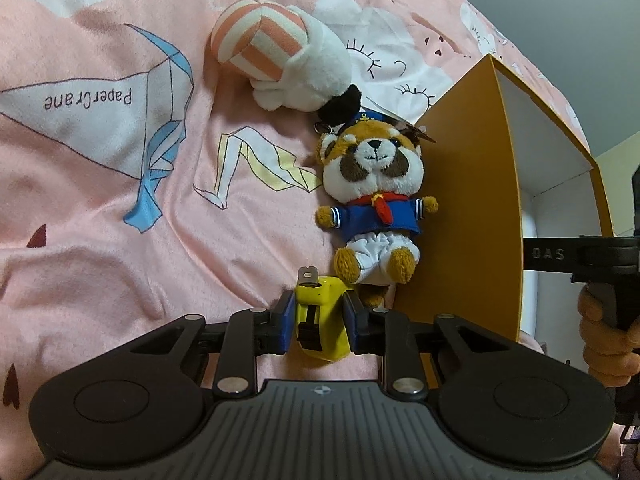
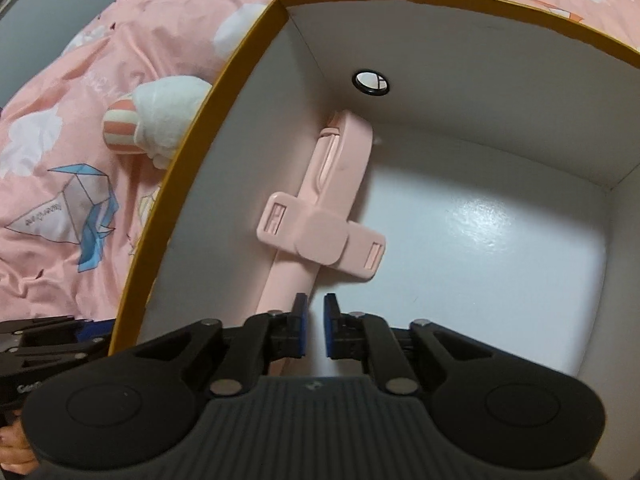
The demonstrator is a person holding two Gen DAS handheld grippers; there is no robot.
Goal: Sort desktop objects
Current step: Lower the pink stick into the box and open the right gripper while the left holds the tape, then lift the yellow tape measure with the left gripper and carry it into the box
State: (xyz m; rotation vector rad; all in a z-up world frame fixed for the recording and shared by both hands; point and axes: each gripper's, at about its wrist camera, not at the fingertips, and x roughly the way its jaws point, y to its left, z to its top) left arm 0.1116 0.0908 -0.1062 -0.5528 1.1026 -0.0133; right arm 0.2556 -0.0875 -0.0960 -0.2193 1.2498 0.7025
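Observation:
My left gripper [image 1: 318, 304] is shut on a yellow tape measure [image 1: 320, 320], its blue pads pressing both sides just above the pink bedding. A red panda plush in a blue sailor suit [image 1: 374, 196] lies right beyond it, against the outer wall of the orange box [image 1: 460, 200]. In the right wrist view my right gripper [image 2: 315, 308] hangs inside that box [image 2: 248, 160]; its jaws are almost together with only a thin slit and nothing between them. A pink folding phone holder [image 2: 320, 236] lies on the white box floor just ahead of the fingertips.
A white plush with a pink-striped end [image 1: 288, 56] lies further back on the pink patterned bedspread [image 1: 120, 240]. A small round black-rimmed object [image 2: 370, 82] sits in the box's far corner. A hand [image 1: 604, 340] grips the other tool's handle at the right edge.

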